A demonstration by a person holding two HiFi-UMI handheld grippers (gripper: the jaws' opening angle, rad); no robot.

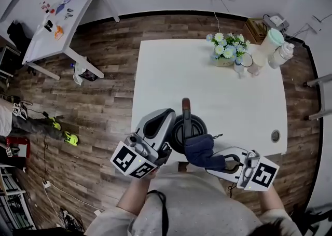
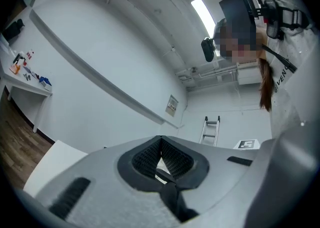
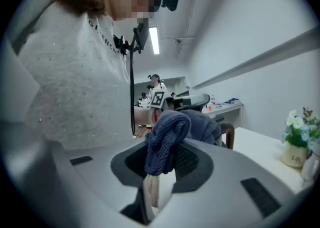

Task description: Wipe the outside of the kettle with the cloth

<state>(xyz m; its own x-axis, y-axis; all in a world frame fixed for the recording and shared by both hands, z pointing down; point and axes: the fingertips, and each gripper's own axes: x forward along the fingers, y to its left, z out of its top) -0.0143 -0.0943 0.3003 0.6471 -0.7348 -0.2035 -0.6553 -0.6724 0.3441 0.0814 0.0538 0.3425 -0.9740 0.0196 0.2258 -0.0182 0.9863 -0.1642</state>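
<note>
A dark round kettle (image 1: 187,127) with a brown handle (image 1: 185,106) stands at the near edge of the white table (image 1: 207,89). A dark blue knitted cloth (image 1: 201,149) rests against the kettle's near right side, and my right gripper (image 1: 213,159) is shut on it. In the right gripper view the cloth (image 3: 167,137) bunches up out of the jaws, with the brown handle (image 3: 228,135) behind it. My left gripper (image 1: 167,119) lies against the kettle's left side. In its own view the left gripper (image 2: 161,159) has its jaws shut, and the kettle is out of sight.
A pot of white flowers (image 1: 225,51) and several bottles and containers (image 1: 270,45) stand at the table's far right. A round cable hole (image 1: 275,136) sits near the right front edge. Another white table (image 1: 62,17) with small items stands at the far left on the wood floor.
</note>
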